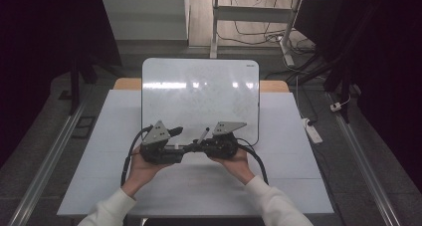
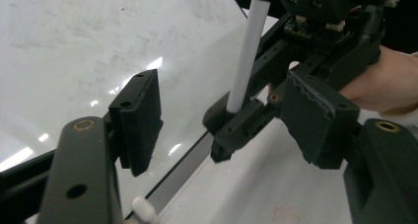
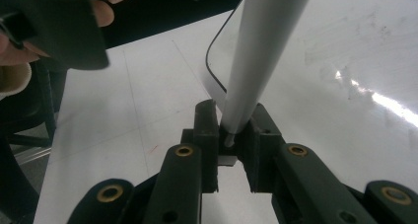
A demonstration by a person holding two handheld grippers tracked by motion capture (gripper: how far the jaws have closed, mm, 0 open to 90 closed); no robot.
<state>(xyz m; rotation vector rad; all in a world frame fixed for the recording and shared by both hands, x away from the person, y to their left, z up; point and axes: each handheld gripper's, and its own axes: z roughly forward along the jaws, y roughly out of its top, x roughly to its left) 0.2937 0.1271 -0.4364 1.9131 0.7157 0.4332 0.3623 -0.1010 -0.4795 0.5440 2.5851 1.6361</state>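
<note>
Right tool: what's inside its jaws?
The right tool is shut on a white marker, gripping its lower end; the barrel rises over the whiteboard. The clamped end is covered by the jaws. The left tool is open nearby.

So there's one whiteboard [image 1: 199, 94] and one marker [image 2: 245, 61]. One desk [image 1: 298, 161] too, plus two hand-held grippers: left hand-held gripper [image 1: 174, 132], right hand-held gripper [image 3: 231, 135].

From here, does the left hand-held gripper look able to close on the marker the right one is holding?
Probably yes. The left hand-held gripper is open, and the marker, clamped at its lower end by the right hand-held gripper, stands bare just ahead over the whiteboard. Only the right gripper's own body crowds it.
</note>
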